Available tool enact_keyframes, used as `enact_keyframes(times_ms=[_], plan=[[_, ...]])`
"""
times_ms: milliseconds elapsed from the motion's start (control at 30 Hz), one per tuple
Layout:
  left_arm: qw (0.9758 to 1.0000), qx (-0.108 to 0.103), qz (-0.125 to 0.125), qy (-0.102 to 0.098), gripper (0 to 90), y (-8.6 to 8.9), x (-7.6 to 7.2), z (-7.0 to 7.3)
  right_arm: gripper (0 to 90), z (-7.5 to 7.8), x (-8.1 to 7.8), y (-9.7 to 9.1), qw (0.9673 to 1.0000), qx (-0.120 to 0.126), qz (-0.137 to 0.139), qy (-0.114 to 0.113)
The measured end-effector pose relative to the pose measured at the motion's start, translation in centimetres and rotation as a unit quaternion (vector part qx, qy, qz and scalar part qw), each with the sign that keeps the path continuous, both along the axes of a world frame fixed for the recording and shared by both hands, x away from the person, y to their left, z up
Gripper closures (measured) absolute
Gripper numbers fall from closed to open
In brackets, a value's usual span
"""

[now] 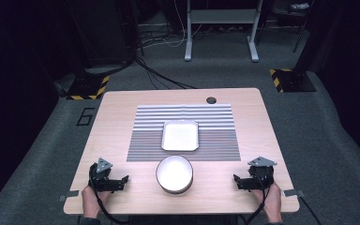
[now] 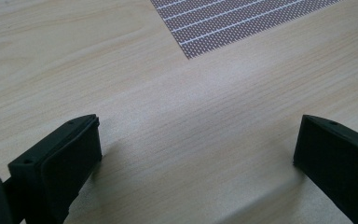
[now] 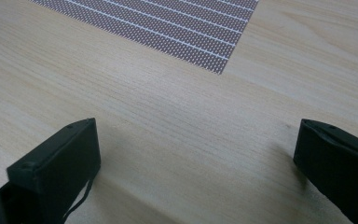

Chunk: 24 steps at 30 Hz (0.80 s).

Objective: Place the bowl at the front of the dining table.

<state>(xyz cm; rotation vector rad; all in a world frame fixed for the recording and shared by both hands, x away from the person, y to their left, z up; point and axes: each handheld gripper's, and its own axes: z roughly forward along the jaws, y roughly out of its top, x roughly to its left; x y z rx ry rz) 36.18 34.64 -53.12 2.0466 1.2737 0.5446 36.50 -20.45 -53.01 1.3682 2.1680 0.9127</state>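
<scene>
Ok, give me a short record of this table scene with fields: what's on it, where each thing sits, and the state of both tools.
surface: wooden table with a striped mat
tray: white, rectangular, empty, lying on the mat
bowl: round, white, dark rim, on bare wood in front of the mat, between the two tools
left tool: open, nothing between its jaws, low over the table's near left part
right tool: open, nothing between its jaws, low over the table's near right part

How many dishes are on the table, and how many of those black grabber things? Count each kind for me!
Round bowl: 1
Rectangular tray: 1
Striped mat: 1
Grippers: 2, the left gripper and the right gripper, both open
Total: 5
</scene>
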Motion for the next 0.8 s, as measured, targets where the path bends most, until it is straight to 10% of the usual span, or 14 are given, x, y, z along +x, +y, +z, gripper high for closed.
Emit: enact_keyframes(times_ms=[800], plan=[[0.9991, -0.036, -0.019, -0.009, 0.0, -0.4, -0.2, 1.4, 0.0, 1.1, -0.1, 0.5, 0.9999, 0.012, -0.003, 0.002]])
